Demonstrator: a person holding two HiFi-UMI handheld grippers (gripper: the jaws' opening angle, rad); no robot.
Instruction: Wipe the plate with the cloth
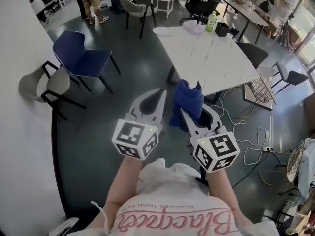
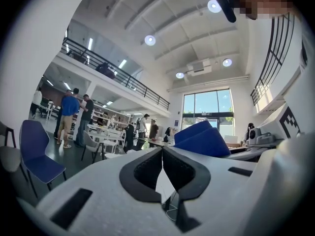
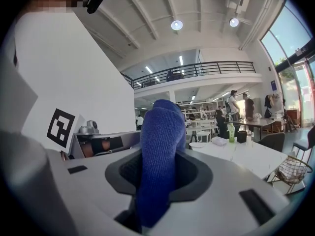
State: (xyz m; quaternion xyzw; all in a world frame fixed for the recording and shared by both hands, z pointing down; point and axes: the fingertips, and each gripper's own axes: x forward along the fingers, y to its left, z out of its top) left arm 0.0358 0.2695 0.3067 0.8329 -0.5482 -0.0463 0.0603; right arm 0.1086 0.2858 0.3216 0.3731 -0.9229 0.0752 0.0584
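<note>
My right gripper (image 1: 192, 95) is shut on a dark blue cloth (image 1: 184, 104), which bulges up out of its jaws and hangs below them. The right gripper view shows the cloth (image 3: 157, 181) filling the gap between the jaws of that gripper (image 3: 160, 149). Beside it, my left gripper (image 1: 161, 93) is shut with nothing in it, tips touching (image 2: 162, 149); the cloth (image 2: 199, 140) shows to its right. Both are held level over the dark floor, short of a white table (image 1: 211, 58). A small white plate-like dish (image 3: 198, 145) lies on that table's near part.
A green bottle (image 1: 211, 21) and a black box stand at the table's far end. A blue chair (image 1: 81, 58) and a grey chair (image 1: 42, 85) stand at left. A wire basket (image 1: 261, 90) and loose cables (image 1: 251, 141) lie right of the table. People stand at the back.
</note>
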